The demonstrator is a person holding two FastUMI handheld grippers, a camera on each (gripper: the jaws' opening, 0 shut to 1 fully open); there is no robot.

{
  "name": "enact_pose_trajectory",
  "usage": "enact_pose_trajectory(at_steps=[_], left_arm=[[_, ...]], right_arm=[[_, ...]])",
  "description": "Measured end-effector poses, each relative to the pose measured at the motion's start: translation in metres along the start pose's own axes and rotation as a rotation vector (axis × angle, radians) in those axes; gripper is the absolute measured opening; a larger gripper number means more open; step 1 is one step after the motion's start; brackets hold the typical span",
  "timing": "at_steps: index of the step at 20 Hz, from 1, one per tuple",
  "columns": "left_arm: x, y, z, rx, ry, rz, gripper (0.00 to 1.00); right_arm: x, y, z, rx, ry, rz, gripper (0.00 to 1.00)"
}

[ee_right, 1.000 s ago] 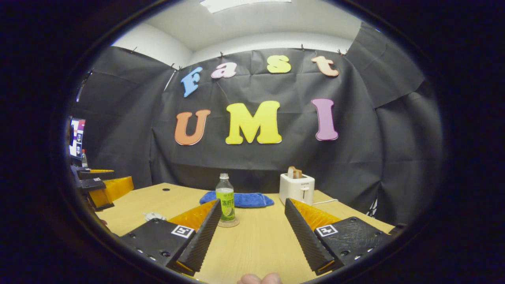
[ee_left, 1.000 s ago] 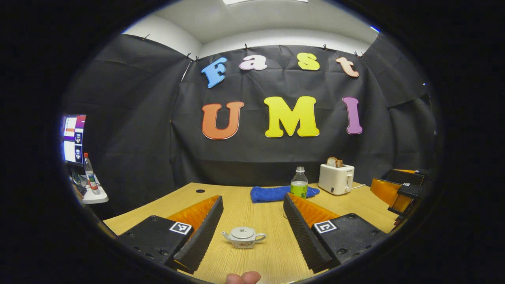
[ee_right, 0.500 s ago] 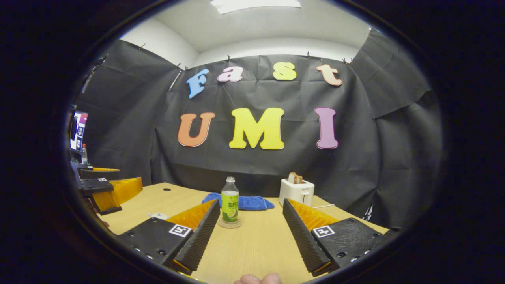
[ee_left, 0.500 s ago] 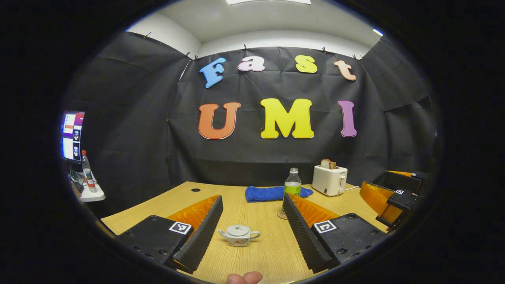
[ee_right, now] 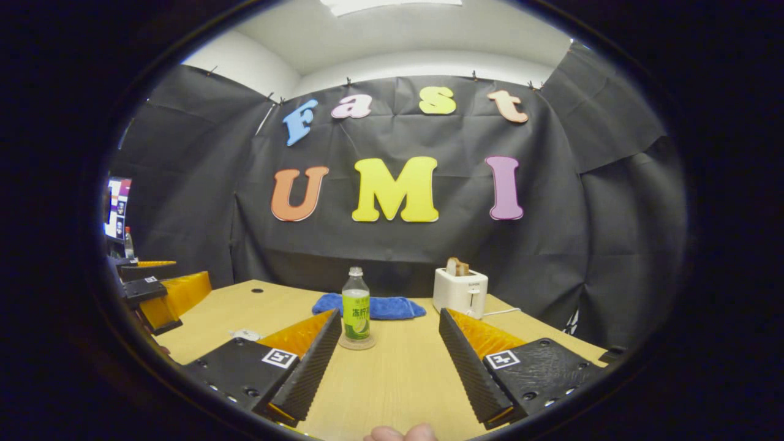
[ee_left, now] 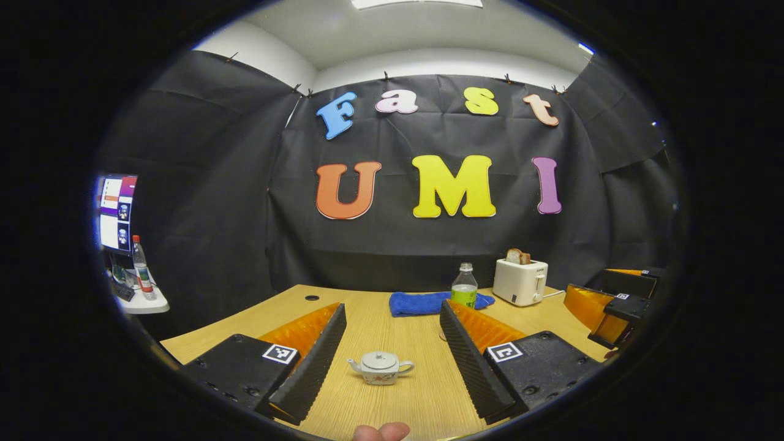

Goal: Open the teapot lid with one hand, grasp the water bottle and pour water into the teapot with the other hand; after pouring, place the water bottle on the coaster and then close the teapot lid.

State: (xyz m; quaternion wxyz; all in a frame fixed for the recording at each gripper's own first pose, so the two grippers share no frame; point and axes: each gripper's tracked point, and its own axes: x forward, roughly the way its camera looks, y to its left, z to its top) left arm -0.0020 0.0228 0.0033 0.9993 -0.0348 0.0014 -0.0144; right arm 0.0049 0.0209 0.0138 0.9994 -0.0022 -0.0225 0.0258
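On the table [ee_right: 404, 373], one teapot [ee_left: 380, 368], one water bottle [ee_right: 356, 309], both grippers' jaws released.

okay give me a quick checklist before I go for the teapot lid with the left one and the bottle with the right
1. Teapot upright on the table, lid seated: ok.
2. Left gripper open, teapot lined up between its fingers: ok.
3. Water bottle upright on the coaster: ok.
4. Right gripper open and empty: ok; bottle sits toward its left finger, not centred: not ok.
5. Bottle cap off for pouring: cannot tell.
6. Blue cloth and toaster stand behind the bottle, out of the path: ok.
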Motion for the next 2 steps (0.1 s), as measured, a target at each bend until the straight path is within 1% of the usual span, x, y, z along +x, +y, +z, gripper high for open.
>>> enact_pose_trajectory(at_steps=[2], left_arm=[[0.0006, 0.0006, -0.002, 0.003, 0.004, -0.001, 0.96]], right_arm=[[0.0005, -0.0014, -0.0005, -0.003, 0.0, -0.004, 0.95]])
